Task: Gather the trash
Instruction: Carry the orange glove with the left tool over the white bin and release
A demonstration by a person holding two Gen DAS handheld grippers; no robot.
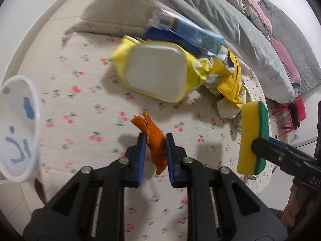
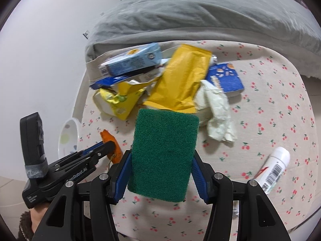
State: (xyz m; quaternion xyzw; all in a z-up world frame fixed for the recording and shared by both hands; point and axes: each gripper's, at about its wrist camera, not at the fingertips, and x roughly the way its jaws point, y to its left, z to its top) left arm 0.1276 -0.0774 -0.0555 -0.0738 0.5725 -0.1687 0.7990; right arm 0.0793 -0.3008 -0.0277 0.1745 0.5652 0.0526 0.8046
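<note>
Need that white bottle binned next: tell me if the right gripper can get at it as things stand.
Probably not yet. The right gripper is shut on the sponge, so its jaws are full. The bottle itself lies in the open on the cherry cloth, nothing covering it.

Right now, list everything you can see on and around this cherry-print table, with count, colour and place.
orange peel: one, orange, between left gripper's pads
sponge: one, green and yellow, in right gripper
wipes pack: one, yellow, white lid, mid-table
cartons: two, blue, far side
padded envelope: one, mustard, in the pile
crumpled paper: one, pale, beside envelope
bottle: one, white, right
bowl: one, white, left edge
left gripper: black, blue pads
right gripper: same
</note>
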